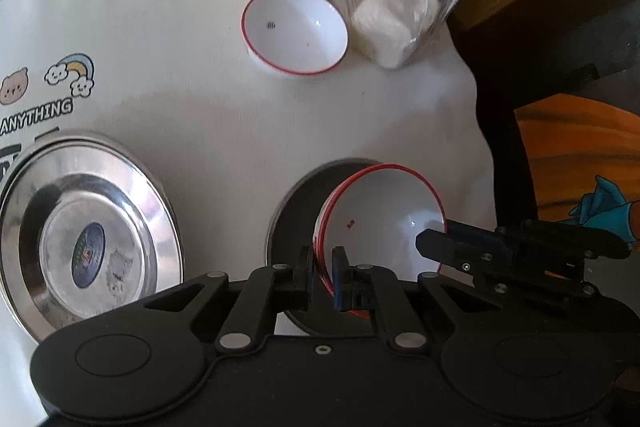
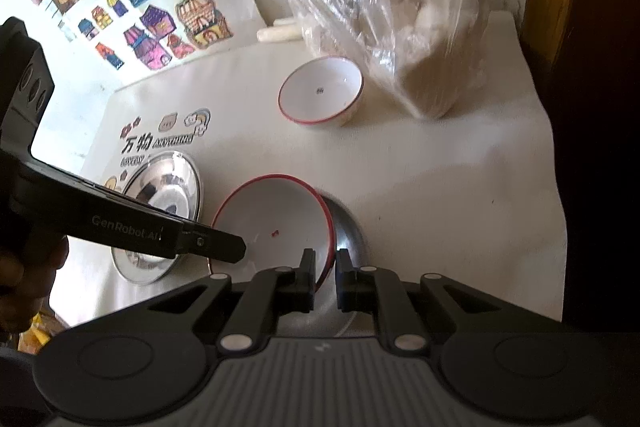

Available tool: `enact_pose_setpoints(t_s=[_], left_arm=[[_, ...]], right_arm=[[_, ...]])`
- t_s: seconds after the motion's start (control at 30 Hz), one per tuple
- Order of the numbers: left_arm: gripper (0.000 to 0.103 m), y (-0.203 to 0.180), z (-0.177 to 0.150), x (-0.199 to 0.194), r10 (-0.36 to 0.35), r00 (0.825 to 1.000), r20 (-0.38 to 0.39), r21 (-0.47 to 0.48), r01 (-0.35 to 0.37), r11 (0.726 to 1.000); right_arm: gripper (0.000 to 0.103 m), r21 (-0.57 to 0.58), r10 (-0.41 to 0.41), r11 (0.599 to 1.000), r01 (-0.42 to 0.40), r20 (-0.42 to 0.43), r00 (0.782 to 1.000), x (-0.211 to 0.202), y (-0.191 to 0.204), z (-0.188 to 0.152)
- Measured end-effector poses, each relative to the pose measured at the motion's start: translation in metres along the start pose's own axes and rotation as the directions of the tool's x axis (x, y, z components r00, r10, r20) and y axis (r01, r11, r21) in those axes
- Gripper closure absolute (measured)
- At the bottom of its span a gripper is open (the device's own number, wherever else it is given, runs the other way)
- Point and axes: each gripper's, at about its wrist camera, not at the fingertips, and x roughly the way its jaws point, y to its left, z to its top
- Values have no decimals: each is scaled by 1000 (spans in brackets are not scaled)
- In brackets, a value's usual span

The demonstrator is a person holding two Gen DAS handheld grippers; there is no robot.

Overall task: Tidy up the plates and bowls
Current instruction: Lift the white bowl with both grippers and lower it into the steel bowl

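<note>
**Stickers and a plastic bag crowd a white table**

A clear plastic bag [image 2: 404,23] of pale, lumpy contents slumps at the far side of the white tablecloth [image 2: 440,187]. Colourful house stickers [image 2: 160,15] cover a sheet at the wall; a rainbow sticker [image 1: 74,73] sits above the word "ANYTHING".

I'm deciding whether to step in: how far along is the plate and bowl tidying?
Nothing looks stacked yet. Both grippers, left and right, pinch the rim of a red-rimmed bowl above a steel plate. Another bowl and another steel plate sit apart.
</note>
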Motion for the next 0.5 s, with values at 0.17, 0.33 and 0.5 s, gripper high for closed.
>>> enact_pose_setpoints(t_s=[0.17,0.33,0.5], left_arm=[[94,-1,-1,6,10,999,-35,-25,-10,1000],[94,3,-6,14,16,998,-61,-51,-19,999],[94,5,-6,20,35,997,-71,-74,-40,996]], right_arm=[[92,-25,4,1000,-5,-36,999,6,-1,-1],[92,-37,10,999,-12,-63,998,12,-2,0],[92,-54,22,998,-26,-86,996,16,-1,0]])
